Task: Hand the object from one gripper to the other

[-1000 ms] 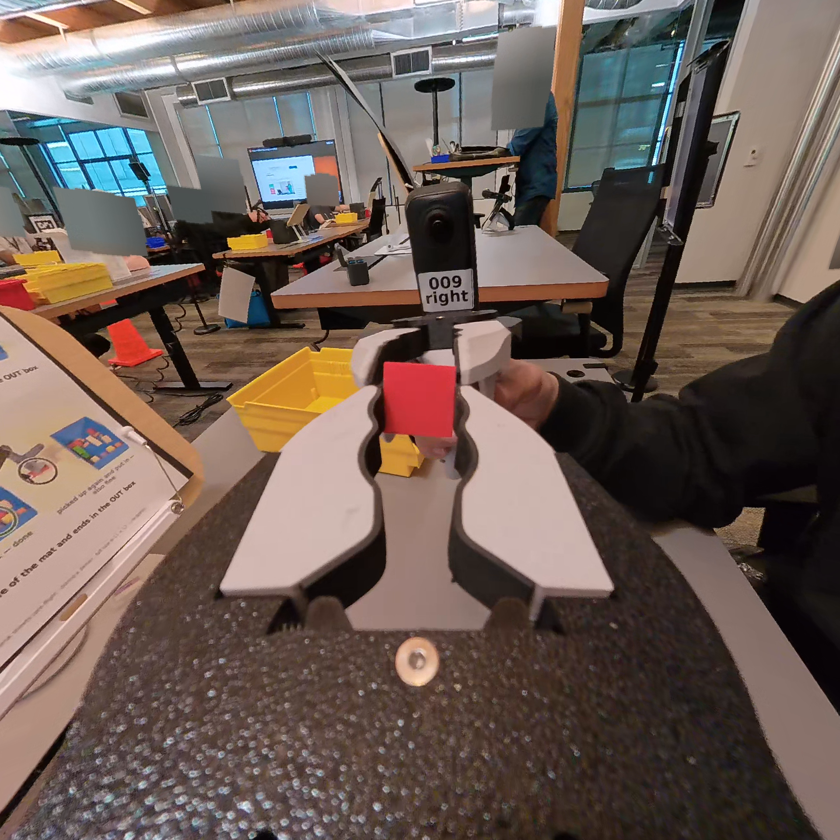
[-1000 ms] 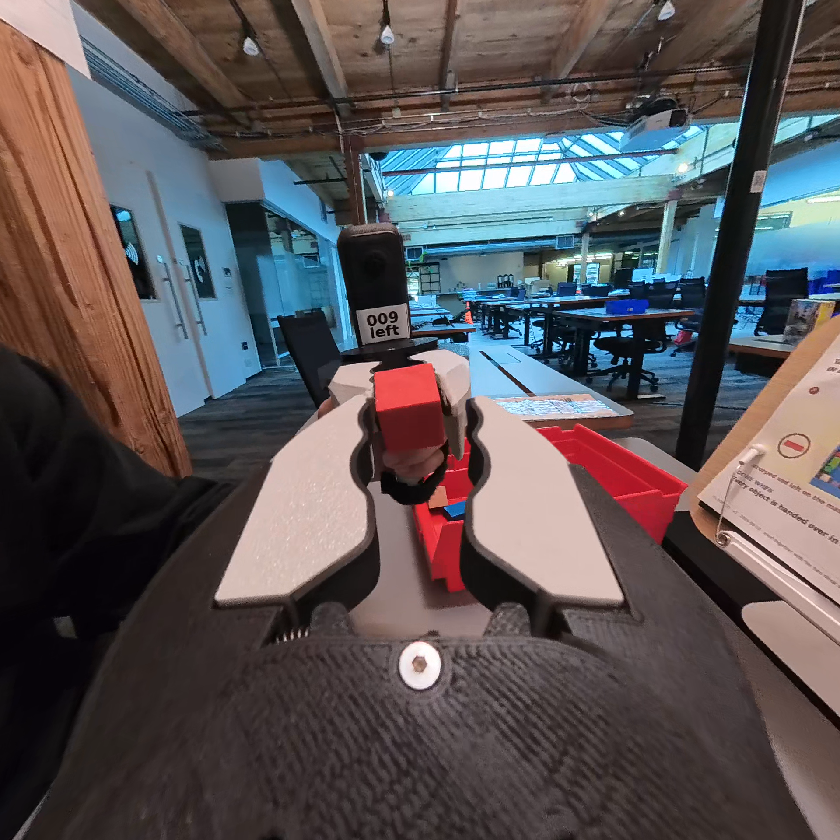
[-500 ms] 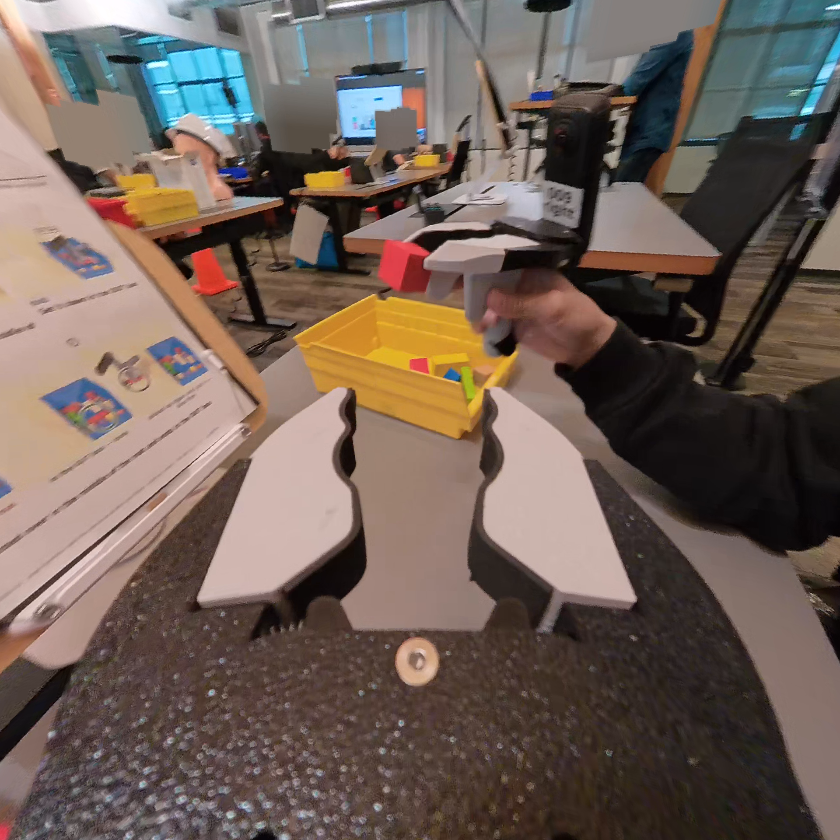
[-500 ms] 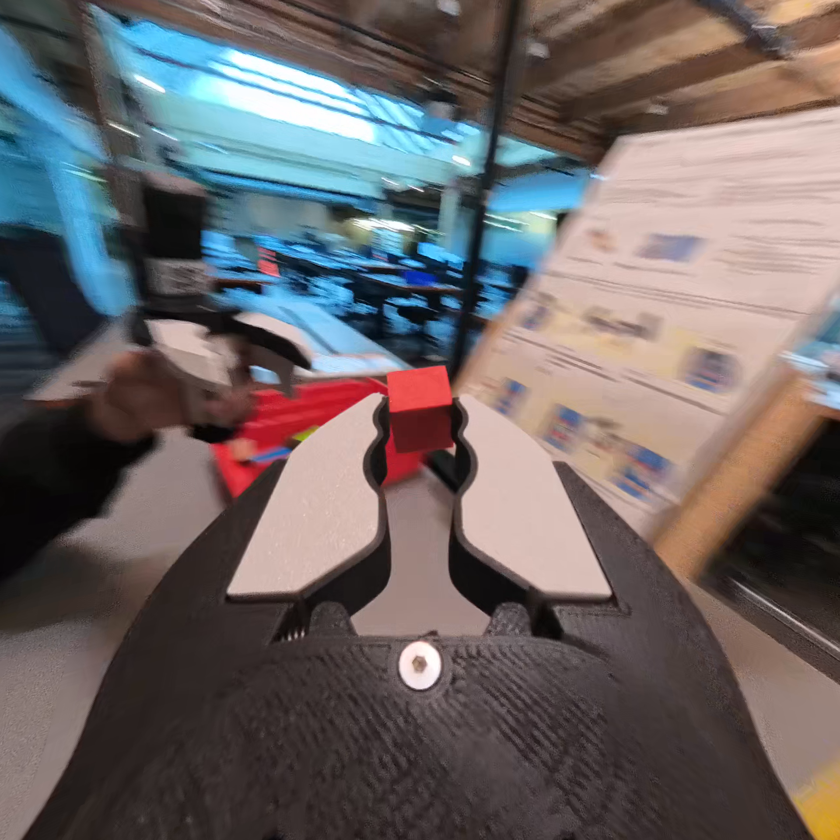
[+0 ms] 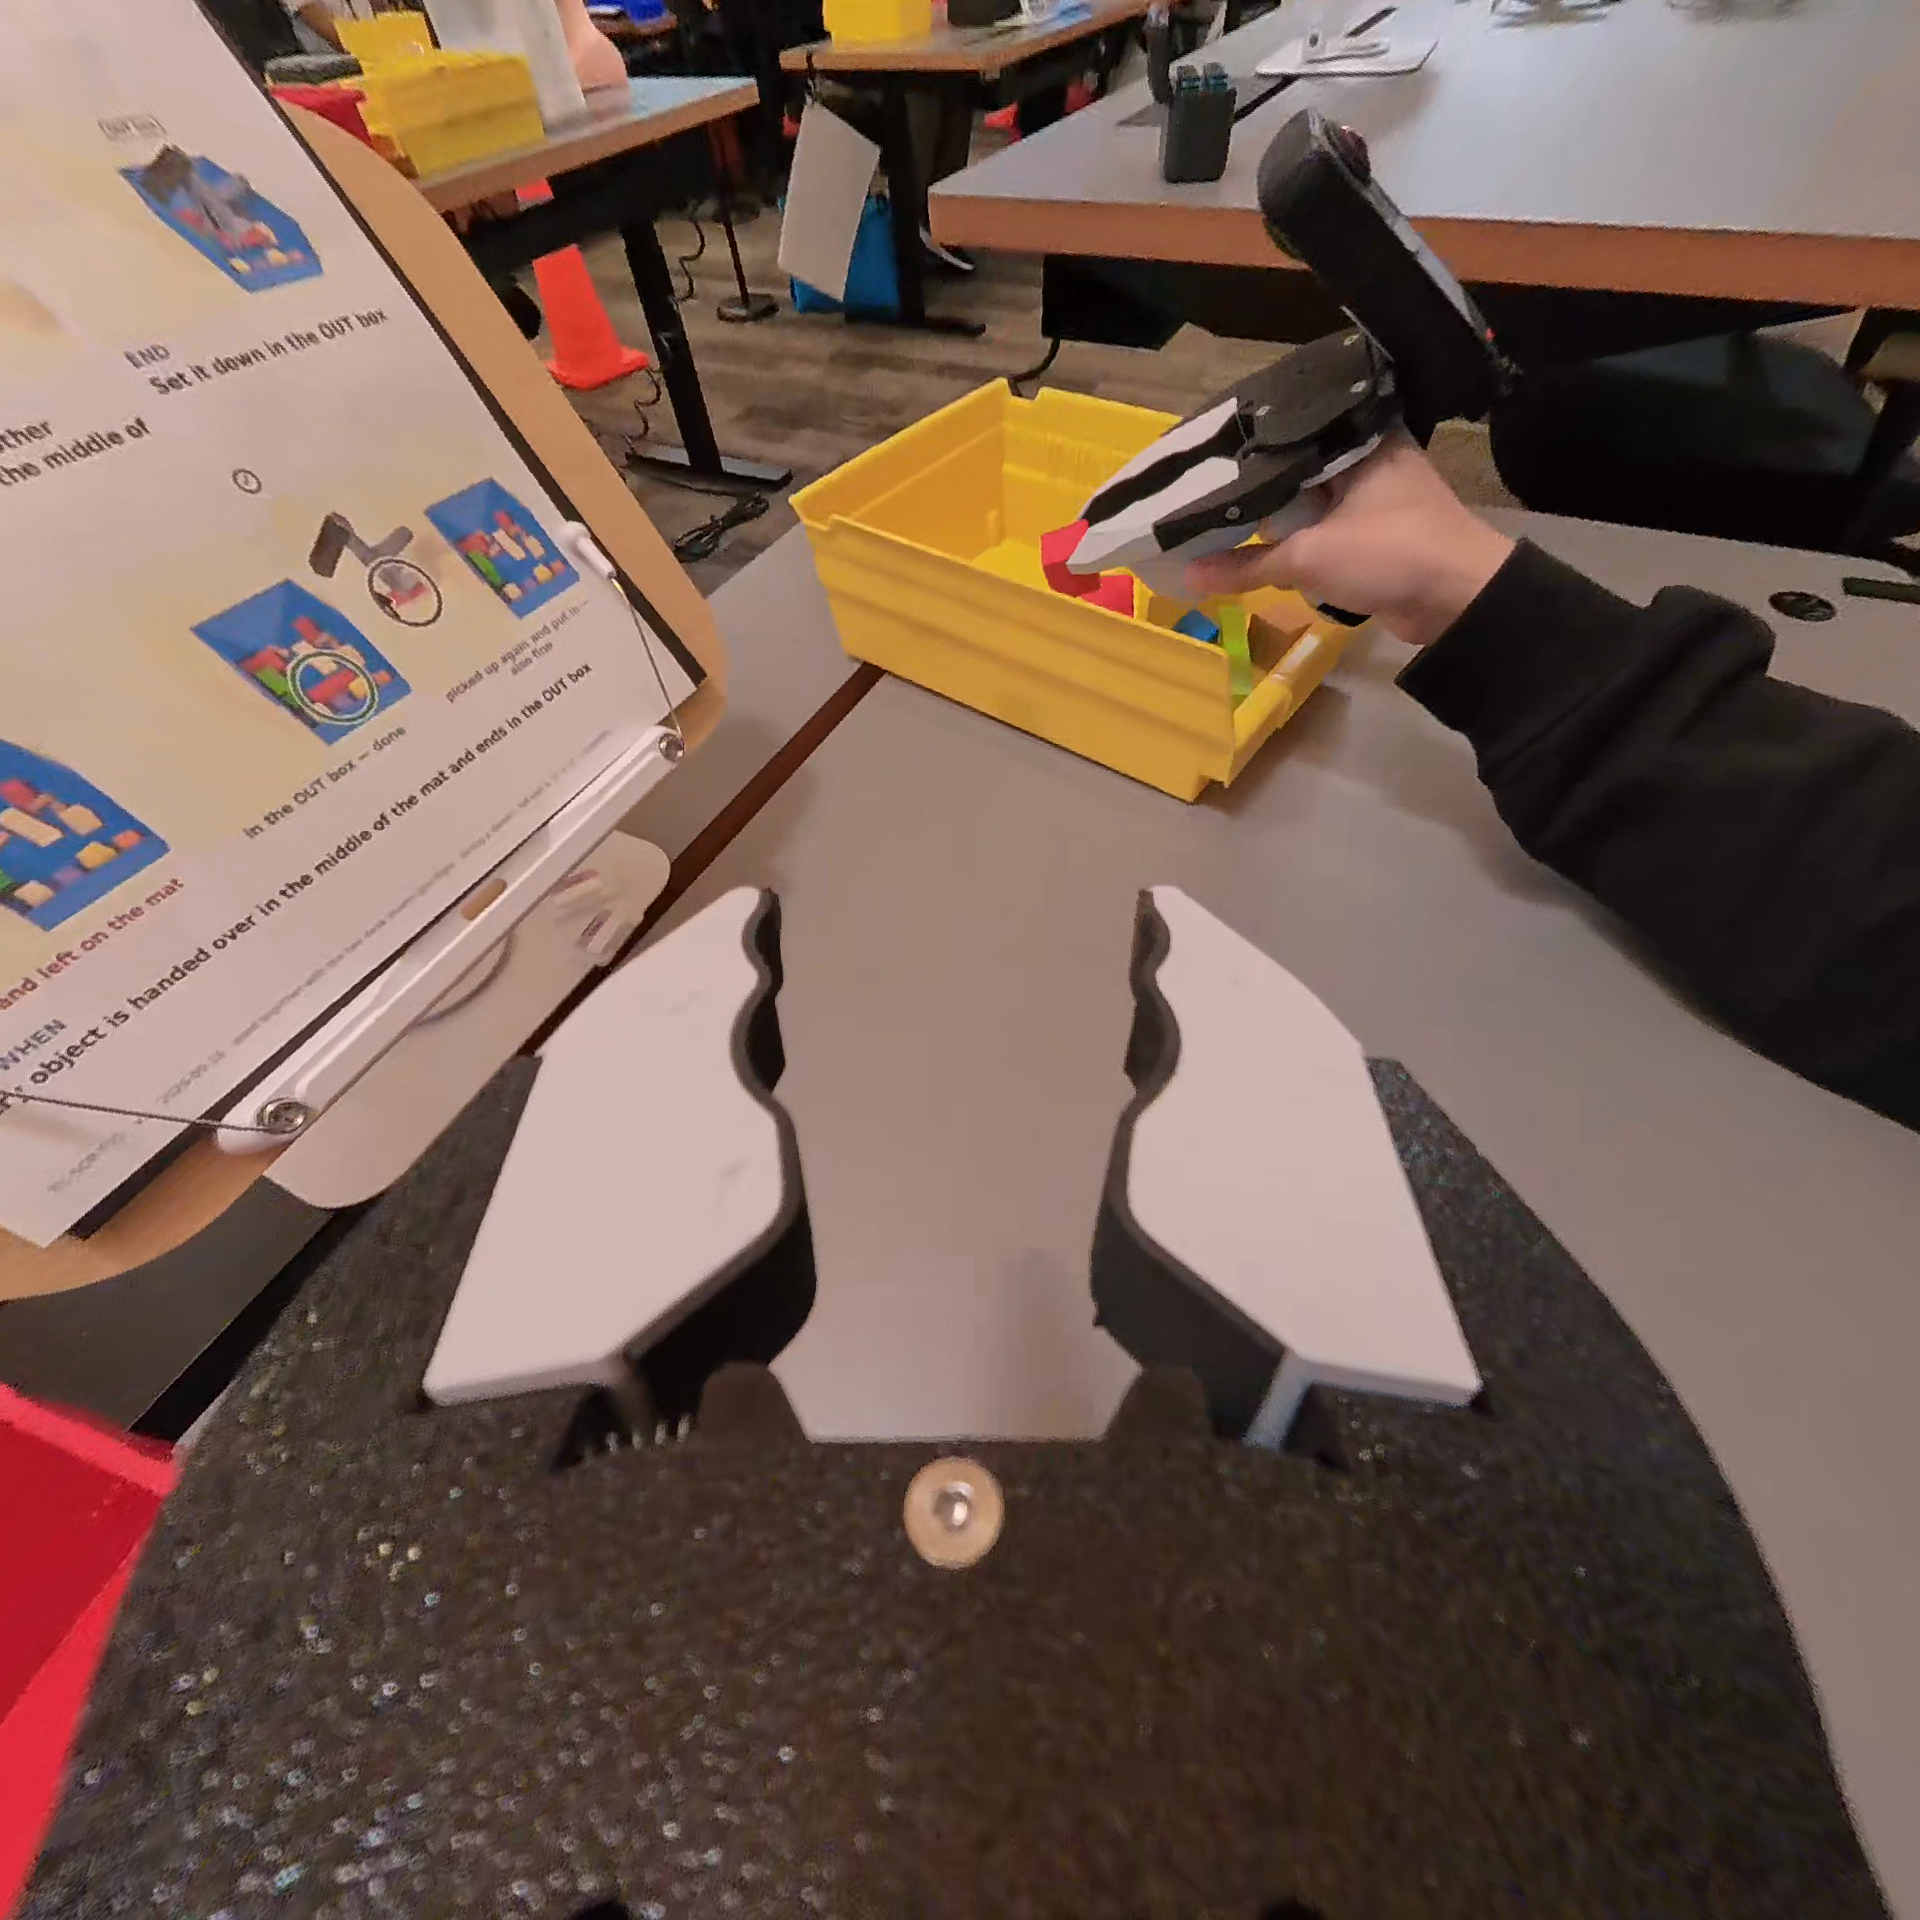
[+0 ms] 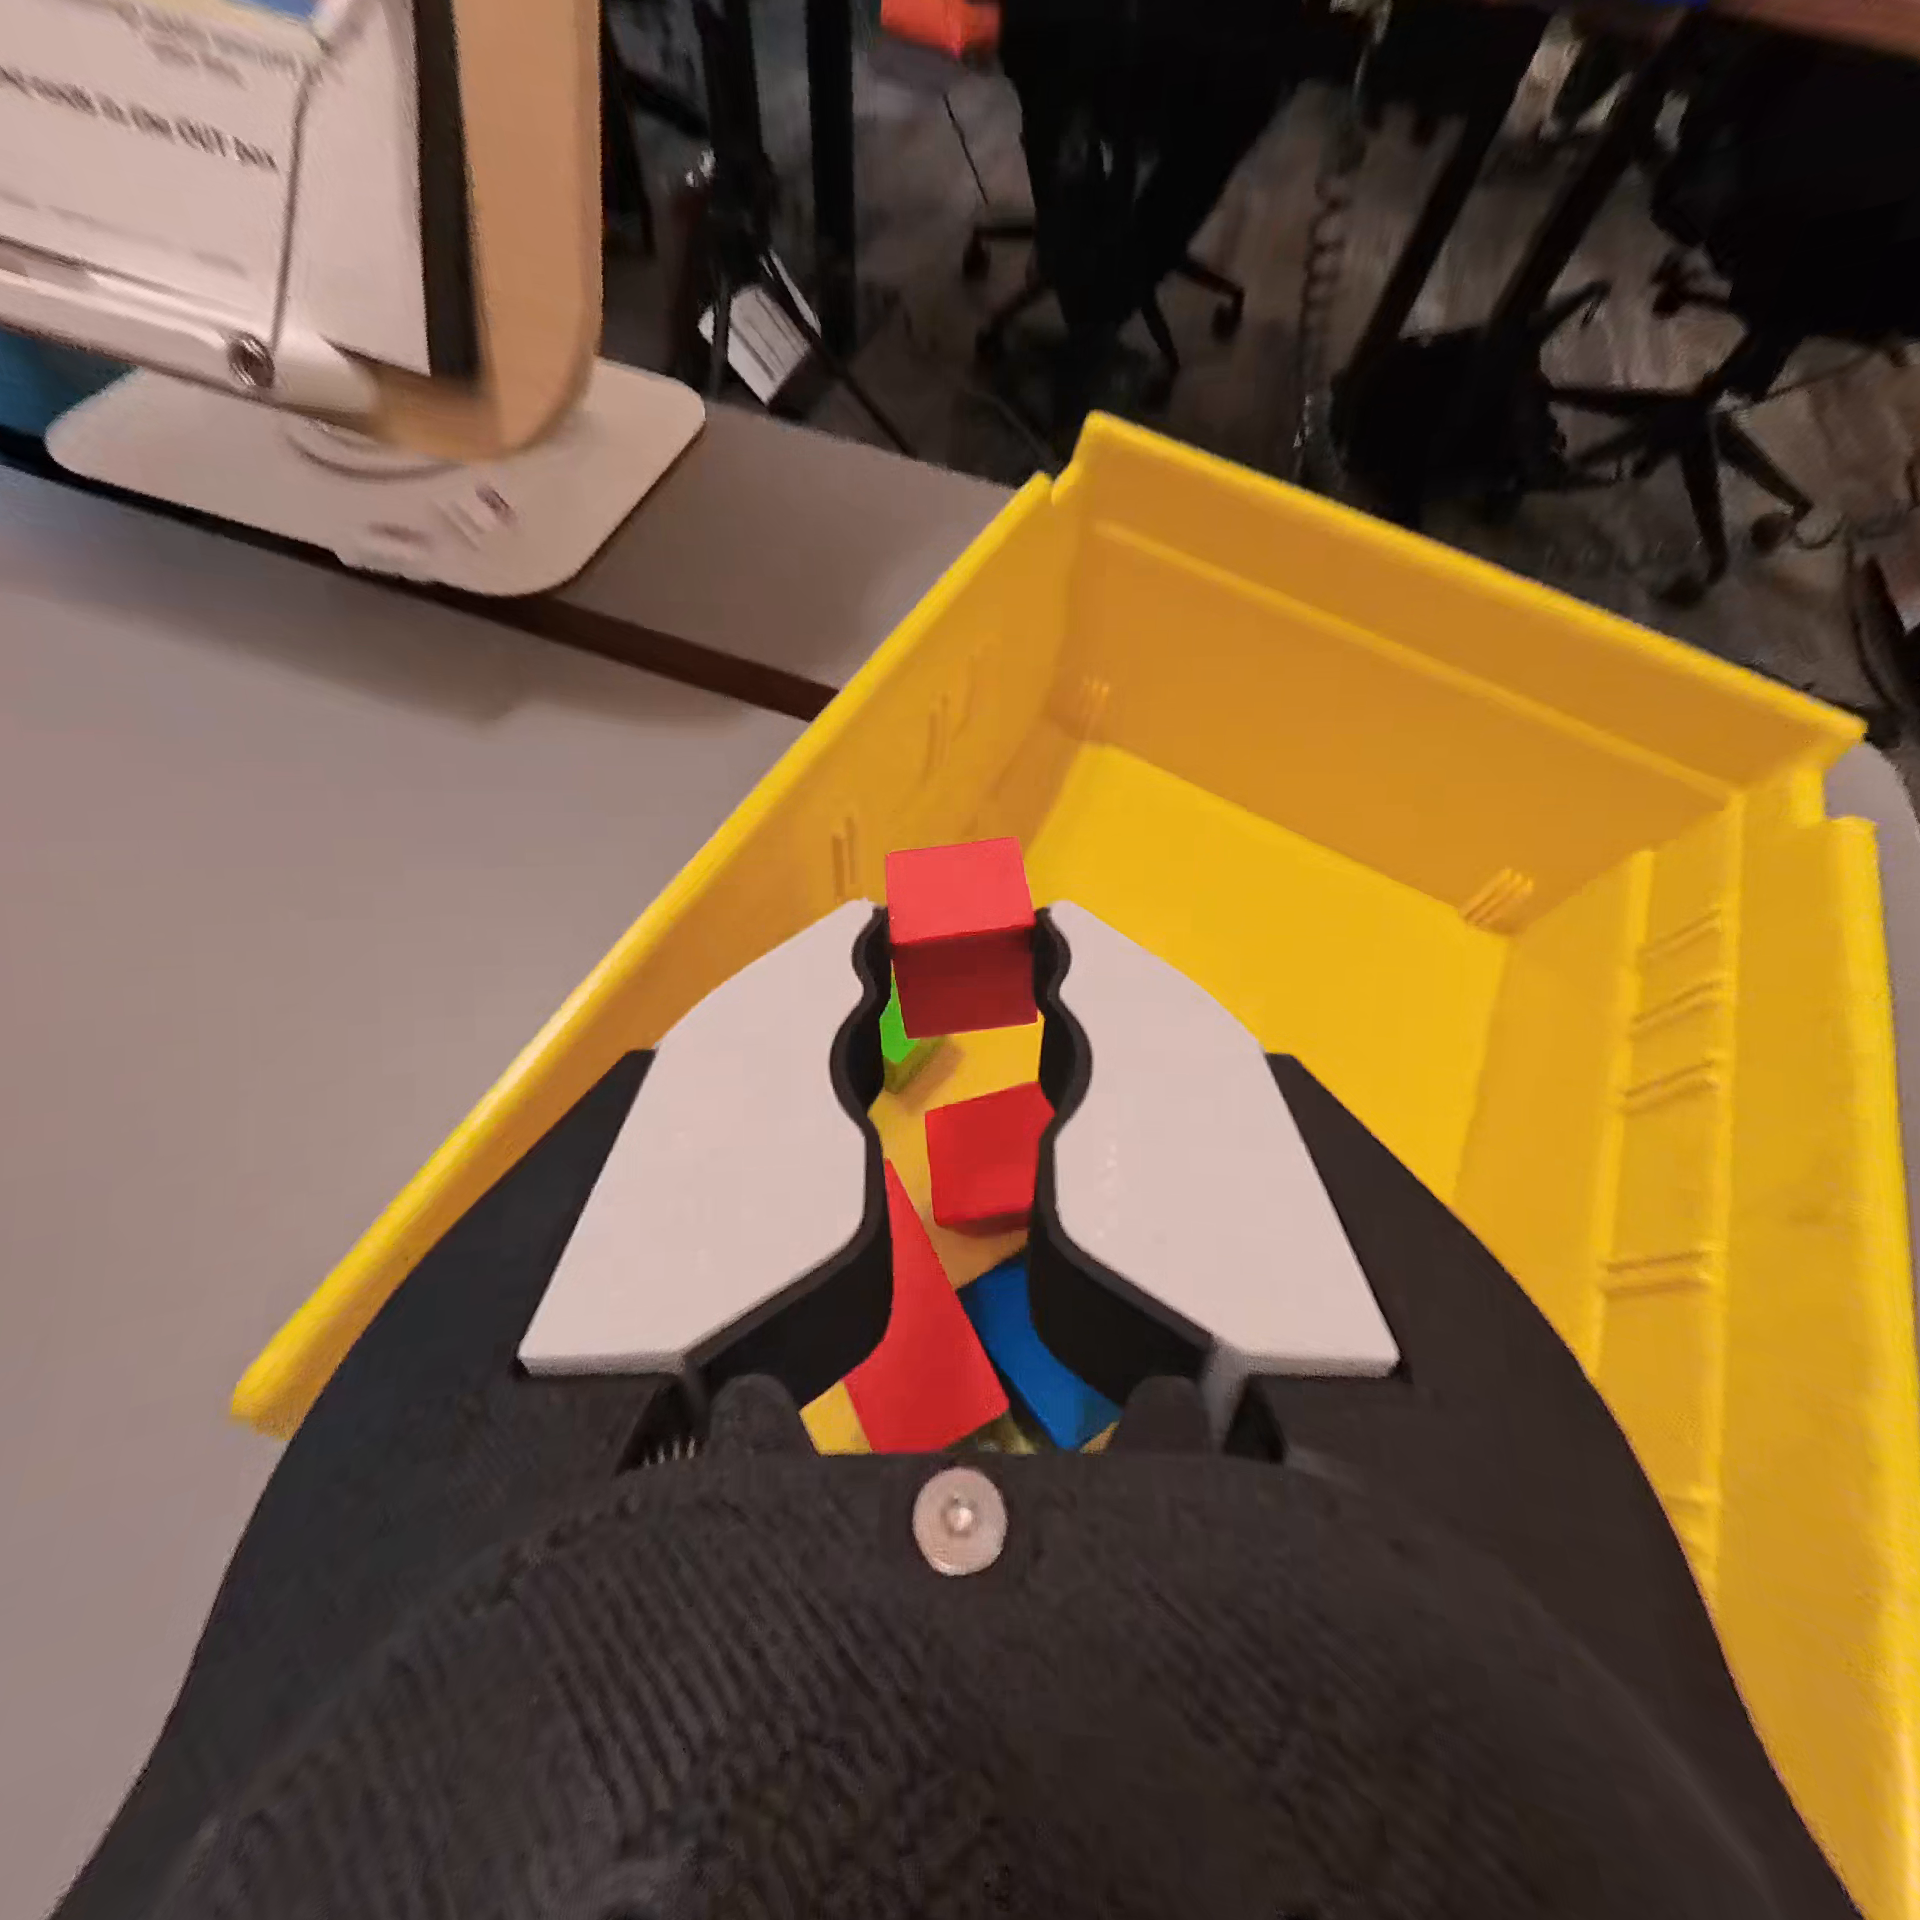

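Nearest, left hand-held gripper (image 5: 954,997) spread wide over bare grey surface (image 5: 966,810), nothing between its pads; a second ago clamped on the red cube, now let go and drawn back. Meaning for the task, as a judgement: handover itself done, cube passed across, only the set-down left.

Just beyond, propped instruction sheet (image 5: 260,582) on its stand at the left, corner of a red bin (image 5: 52,1621) at the lower left edge.

Farther on, right hand-held gripper (image 6: 961,920) narrowed onto the red cube (image 6: 961,940), both dark pads pressed against its side faces, cube poking forward past the fingertips and sitting level. From the left wrist view, same gripper (image 5: 1081,551) tilted down over the yellow bin (image 5: 997,644), held by a hand (image 5: 1361,561) in a black sleeve, cube at its tip above the bin's inside and clear of the floor.

Beneath the held cube, loose blocks already in the bin: another red block (image 6: 987,1153), a green piece (image 6: 899,1029), a blue one (image 6: 1029,1340). Beyond, other desks and chairs
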